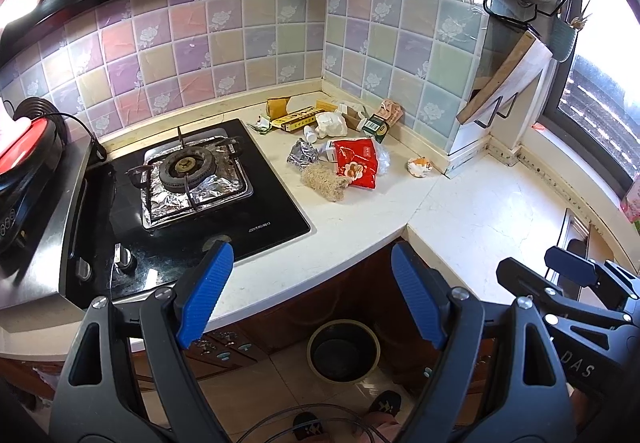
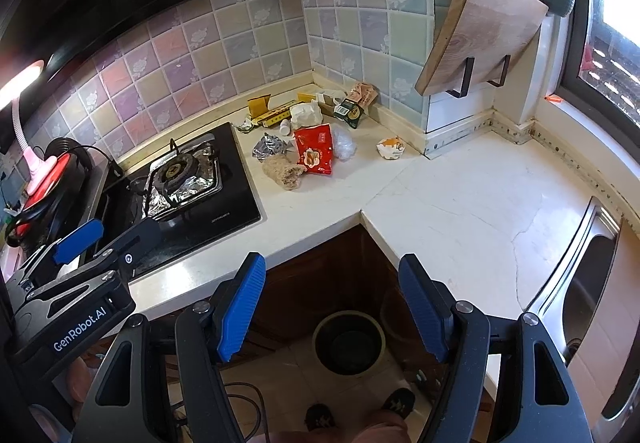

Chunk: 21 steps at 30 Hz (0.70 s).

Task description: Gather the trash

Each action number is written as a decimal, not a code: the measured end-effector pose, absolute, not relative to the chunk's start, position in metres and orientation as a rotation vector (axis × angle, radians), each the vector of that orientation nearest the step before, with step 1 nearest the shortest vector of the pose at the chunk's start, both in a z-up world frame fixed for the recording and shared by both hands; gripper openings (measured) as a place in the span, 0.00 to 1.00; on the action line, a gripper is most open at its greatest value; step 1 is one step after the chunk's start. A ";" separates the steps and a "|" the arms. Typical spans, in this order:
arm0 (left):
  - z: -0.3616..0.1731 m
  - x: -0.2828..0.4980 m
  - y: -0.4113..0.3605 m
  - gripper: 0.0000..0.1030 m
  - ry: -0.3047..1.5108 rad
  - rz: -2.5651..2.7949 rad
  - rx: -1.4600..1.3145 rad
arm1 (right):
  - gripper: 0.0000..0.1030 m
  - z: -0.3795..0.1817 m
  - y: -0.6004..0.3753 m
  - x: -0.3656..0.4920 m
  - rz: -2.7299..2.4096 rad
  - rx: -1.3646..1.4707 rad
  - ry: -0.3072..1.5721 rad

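A pile of trash lies in the counter's far corner: a red snack bag (image 1: 356, 162) (image 2: 314, 149), a crumpled foil ball (image 1: 302, 154) (image 2: 269, 147), a tan fibrous scrubber (image 1: 326, 181) (image 2: 284, 171), a white crumpled paper (image 1: 331, 123) (image 2: 305, 115), a green carton (image 1: 376, 127) (image 2: 349, 114), yellow boxes (image 1: 298, 118) and a small orange-white wrapper (image 1: 419, 166) (image 2: 391, 148). My left gripper (image 1: 312, 293) hangs open in front of the counter edge, far from the pile. My right gripper (image 2: 332, 303) is open too, empty, above a round bin (image 1: 343, 351) (image 2: 349, 341) on the floor.
A black gas hob (image 1: 192, 199) with a foil-lined burner lies left of the pile. A steel sink (image 2: 588, 275) is at the right. A wooden cutting board (image 2: 480, 31) leans on a wall rack. A person's slippers (image 2: 398, 401) stand on the tiled floor below.
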<state>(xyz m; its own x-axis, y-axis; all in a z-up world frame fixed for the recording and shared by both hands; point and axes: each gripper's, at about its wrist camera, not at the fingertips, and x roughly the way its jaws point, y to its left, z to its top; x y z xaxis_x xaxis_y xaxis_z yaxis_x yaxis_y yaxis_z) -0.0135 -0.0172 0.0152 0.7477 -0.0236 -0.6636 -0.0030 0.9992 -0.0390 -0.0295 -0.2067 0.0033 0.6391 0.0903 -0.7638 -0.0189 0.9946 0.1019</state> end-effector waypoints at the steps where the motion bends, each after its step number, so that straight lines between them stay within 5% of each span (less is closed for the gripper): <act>1: 0.016 -0.013 -0.017 0.78 0.726 -0.014 -0.043 | 0.69 0.005 -0.206 -0.030 0.059 0.085 0.875; 21: 0.020 0.049 0.015 0.78 0.755 -0.061 -0.077 | 0.69 0.046 -0.197 -0.009 -0.044 -0.012 0.801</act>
<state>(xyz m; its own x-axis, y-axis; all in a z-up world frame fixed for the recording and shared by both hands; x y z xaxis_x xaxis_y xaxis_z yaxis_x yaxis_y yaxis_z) 0.0490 0.0147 0.0200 0.7267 -0.0827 -0.6820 0.0273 0.9954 -0.0916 -0.0092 -0.1969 0.0457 0.6950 -0.0440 -0.7177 0.0347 0.9990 -0.0276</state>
